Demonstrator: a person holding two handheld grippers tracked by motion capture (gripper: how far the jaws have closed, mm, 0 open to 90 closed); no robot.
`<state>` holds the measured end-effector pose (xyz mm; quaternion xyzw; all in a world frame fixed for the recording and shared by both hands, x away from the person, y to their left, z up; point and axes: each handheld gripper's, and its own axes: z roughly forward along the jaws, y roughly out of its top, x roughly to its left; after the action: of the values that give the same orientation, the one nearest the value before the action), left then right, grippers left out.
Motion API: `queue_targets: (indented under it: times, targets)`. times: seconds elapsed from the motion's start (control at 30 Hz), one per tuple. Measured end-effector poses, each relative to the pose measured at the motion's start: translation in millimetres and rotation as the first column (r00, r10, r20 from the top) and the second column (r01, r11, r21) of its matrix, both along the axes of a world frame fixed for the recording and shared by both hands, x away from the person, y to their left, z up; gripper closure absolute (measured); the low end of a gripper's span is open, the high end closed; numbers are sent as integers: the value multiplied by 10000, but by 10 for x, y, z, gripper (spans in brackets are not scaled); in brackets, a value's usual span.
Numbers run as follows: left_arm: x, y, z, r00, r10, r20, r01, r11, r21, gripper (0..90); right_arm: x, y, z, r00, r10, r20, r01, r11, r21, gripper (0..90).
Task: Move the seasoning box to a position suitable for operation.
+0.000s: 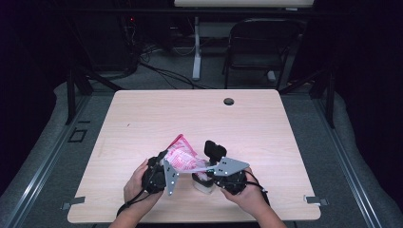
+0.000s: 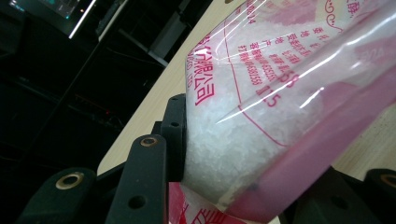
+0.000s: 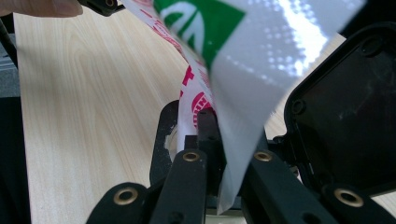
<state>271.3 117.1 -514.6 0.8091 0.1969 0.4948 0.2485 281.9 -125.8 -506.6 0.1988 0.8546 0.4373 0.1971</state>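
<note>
A clear and pink bag (image 1: 183, 156) of white grains hangs just above the table between both grippers. My left gripper (image 1: 167, 160) clamps its lower part. In the left gripper view the bag (image 2: 261, 93) bulges between the jaws, and the left finger (image 2: 176, 130) presses into the grains. My right gripper (image 1: 203, 169) is shut on the other end. In the right gripper view its jaws (image 3: 224, 133) pinch the bag's flat printed film (image 3: 243, 65). A small white container (image 1: 203, 185) with an upright black flip lid (image 1: 215, 150) stands under the right gripper. That lid (image 3: 345, 116) shows beside the right jaw.
The light wood table (image 1: 142, 114) has a round cable hole (image 1: 229, 101) near its far edge. A folding chair (image 1: 261, 47) and a table leg stand on the floor behind. Metal brackets sit at the near corners.
</note>
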Motion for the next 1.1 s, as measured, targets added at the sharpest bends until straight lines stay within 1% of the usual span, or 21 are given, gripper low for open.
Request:
queue_targets:
  times: [0.03, 0.07, 0.3, 0.43, 0.5, 0.53, 0.7, 0.73, 0.87, 1.0, 1.07, 1.1]
  targets:
    - [-6, -1, 0, 10000, 4, 17, -4, 10000, -10, 667, -1, 0, -1, 10000, 27, 5, -27, 10000, -33, 889]
    - [-10, -2, 0, 9999, -7, 123, 6, 10000, 20, 668, -1, 2, -4, 10000, 34, 14, -34, 10000, -20, 889]
    - [-42, -19, 3, 9993, -29, 386, 12, 9991, 426, 667, -4, -2, -17, 10000, 82, 1, -82, 10000, -38, 881]
    - [-56, -29, -6, 9986, -3, 522, -22, 9989, 478, 668, -10, -3, -13, 9999, 167, -22, -167, 9998, -61, 853]
    - [-58, -30, -13, 9981, -11, 616, -25, 9983, 587, 669, -12, -10, -3, 9999, 151, -4, -151, 9999, -64, 842]
    - [-62, -31, -15, 9983, 8, 591, -45, 9980, 624, 669, -15, -13, 4, 9999, 158, -29, -158, 9999, -38, 828]
    - [-58, -33, -16, 9973, 11, 740, -62, 9976, 683, 670, -13, -38, 48, 9997, 244, -98, -244, 9997, 1, 791]
    - [-57, -34, -24, 9971, 31, 758, -80, 9979, 641, 670, -15, -38, 51, 9996, 257, -114, -257, 9997, 42, 781]
    - [-54, -30, -36, 9974, 53, 717, -101, 9977, 667, 671, -48, -56, 66, 9997, 257, 20, -257, 9997, -51, 760]
    - [-57, -29, -36, 9971, 60, 762, -115, 9974, 718, 672, -74, -97, 116, 9997, 171, 169, -174, 9997, 167, 757]
    - [-59, -30, -36, 9968, 82, 798, -142, 9971, 745, 671, -86, -112, 141, 9996, 200, 212, -207, 9993, 318, 767]
    - [-61, -28, -33, 9967, 92, 805, -151, 9972, 736, 672, -93, -117, 151, 9995, 199, 254, -207, 9993, 314, 776]
